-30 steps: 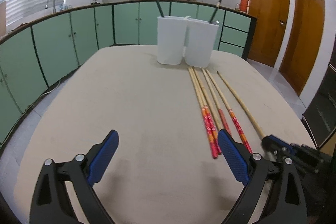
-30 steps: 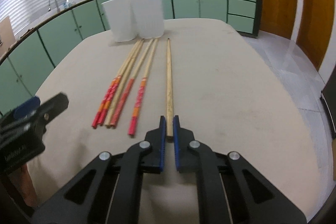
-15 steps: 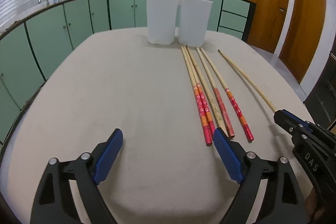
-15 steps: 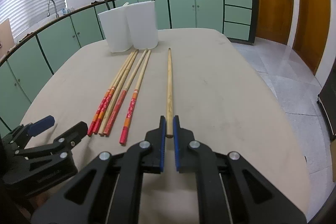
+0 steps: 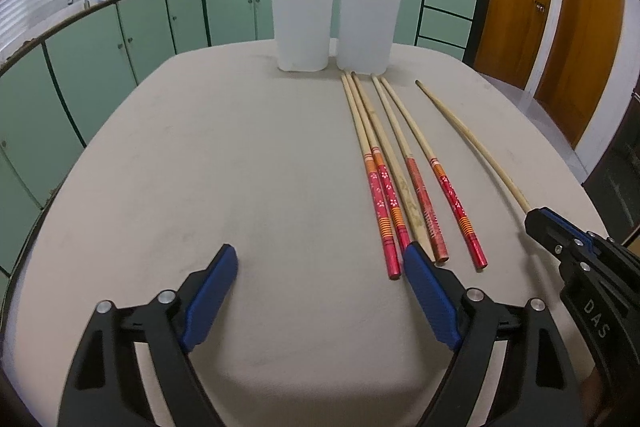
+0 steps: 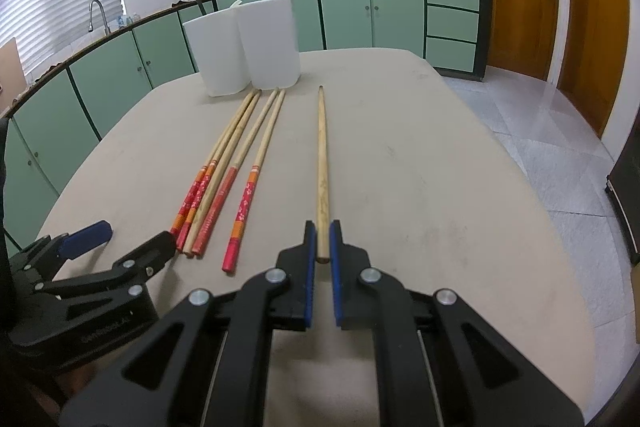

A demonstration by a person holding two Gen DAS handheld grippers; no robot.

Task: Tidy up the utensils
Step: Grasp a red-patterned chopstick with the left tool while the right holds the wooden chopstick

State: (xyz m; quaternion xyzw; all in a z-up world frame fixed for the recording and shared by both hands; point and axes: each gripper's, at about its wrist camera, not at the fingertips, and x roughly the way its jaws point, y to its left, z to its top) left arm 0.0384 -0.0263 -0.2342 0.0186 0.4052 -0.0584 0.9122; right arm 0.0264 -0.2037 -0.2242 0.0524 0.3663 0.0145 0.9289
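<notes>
on the beige surface [image 5: 240, 155] two white holders stand touching side by side: the left white holder [image 5: 302, 23] and the right white holder [image 5: 369, 25], each with one dark utensil handle poking out of its top. taking the right white holder as landmark, six chopsticks lie on the near side of it, tips toward it. five make a group starting just at its base: two red-ended ones [image 5: 374, 187] touching each other, one plain chopstick [image 5: 394, 167] angled across beside them, then two more red-ended ones [image 5: 430, 171] slightly spread. the sixth, a lone plain chopstick [image 6: 322, 163], lies apart to the right of that group. the left gripper [image 5: 318, 263] hovers at the near ends of the group, well away from the holder; its jaws stand wide with nothing between them and have just been closing a little, the right pad by the ends of the leftmost sticks. the right gripper [image 6: 322, 231] sits at the near end of the lone plain chopstick, jaws drawn tight onto it.
</notes>
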